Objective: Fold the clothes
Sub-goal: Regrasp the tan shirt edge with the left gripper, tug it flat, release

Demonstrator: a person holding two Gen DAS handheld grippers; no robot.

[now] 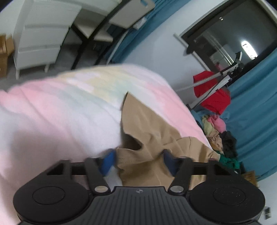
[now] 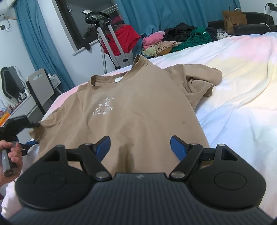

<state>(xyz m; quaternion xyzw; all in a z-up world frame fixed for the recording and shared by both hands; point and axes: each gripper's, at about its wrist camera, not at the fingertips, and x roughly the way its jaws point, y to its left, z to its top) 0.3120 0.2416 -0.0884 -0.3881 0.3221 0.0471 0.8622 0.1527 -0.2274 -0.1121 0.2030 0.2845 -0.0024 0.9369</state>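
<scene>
- Where the pastel bedspread flattens out, a tan T-shirt lies front up, neck away from the right wrist camera, a pale cracked print on its chest.
- Fabric is a soft knit with a ribbed round collar; a white label shows inside the neck. The far sleeve is crumpled and folded over itself; the body is smooth, with shallow creases.
- Left gripper sits at the shirt's near sleeve, a bunched ridge of tan cloth between its blue pads. The frame is blurred; whether the pads press the cloth cannot be told.
- In the right wrist view, the same tool meets the sleeve edge at far left, a hand wrapped round its grey handle.
- Right gripper hangs over the hem, jaws spread wide, released, nothing between them.
- Bedspread is quilted-looking, washed in pink, yellow and white.
- Beyond it, a heap of clothes in pink, black, green and beige lies against teal curtains.
- A red garment hangs on a metal stand by a dark window.
</scene>
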